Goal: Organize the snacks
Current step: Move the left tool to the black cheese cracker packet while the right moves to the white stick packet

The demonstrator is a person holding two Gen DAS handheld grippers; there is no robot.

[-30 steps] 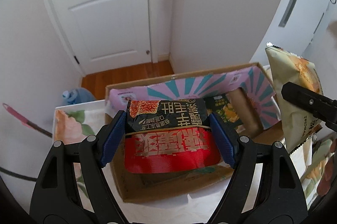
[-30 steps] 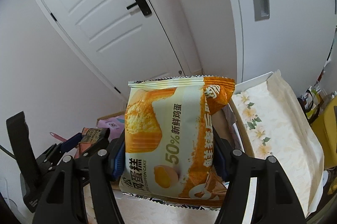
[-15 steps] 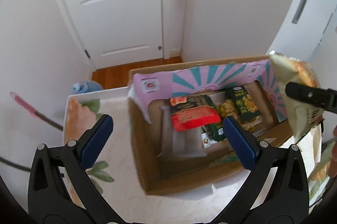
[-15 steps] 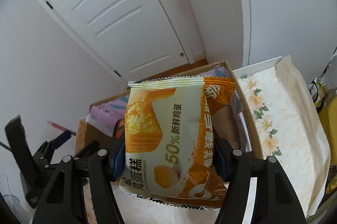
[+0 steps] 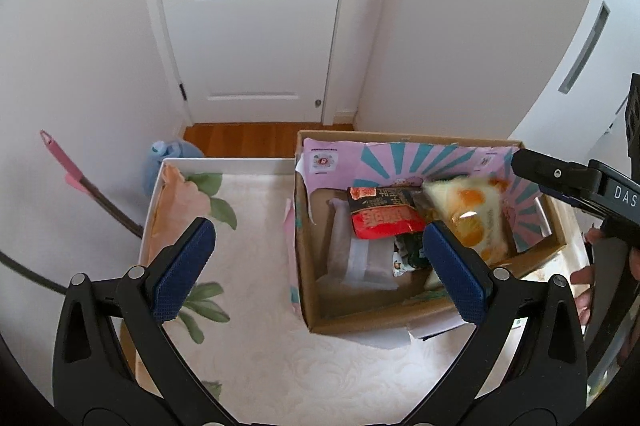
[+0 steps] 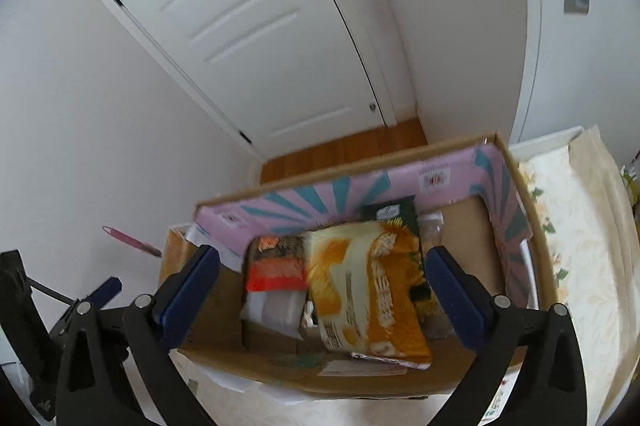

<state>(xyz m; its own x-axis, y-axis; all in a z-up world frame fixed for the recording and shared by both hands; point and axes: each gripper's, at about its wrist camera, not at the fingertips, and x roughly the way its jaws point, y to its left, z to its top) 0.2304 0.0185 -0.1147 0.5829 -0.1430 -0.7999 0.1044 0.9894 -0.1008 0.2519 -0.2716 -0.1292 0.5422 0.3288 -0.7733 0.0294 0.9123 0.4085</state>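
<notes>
— Cardboard is what we see first: the box sits on the flowered tablecloth, its inner walls lined in pink with teal rays. Where are our snacks?

— All inside it. We see the red and black packet lying towards the back left of the box, and the orange cake packet just beside it on the right, tilted and a little blurred. From the right wrist view the cake packet lies over the middle of the pile, its left edge against the red and black packet.

— And under those?

— We make out a clear plastic packet and a dark green one partly hidden by our left finger pad; what else is below we cannot tell.

— What of our grippers?

— Our left gripper hangs with its blue pads spread wide and nothing between them, above the near left side of the box. Our right gripper is spread wide too, holding nothing, poised over the box with the snacks showing between its pads. In the left wrist view we see it at the right rim

— Anything past the table?

— We see a white door and a strip of wooden floor
</notes>
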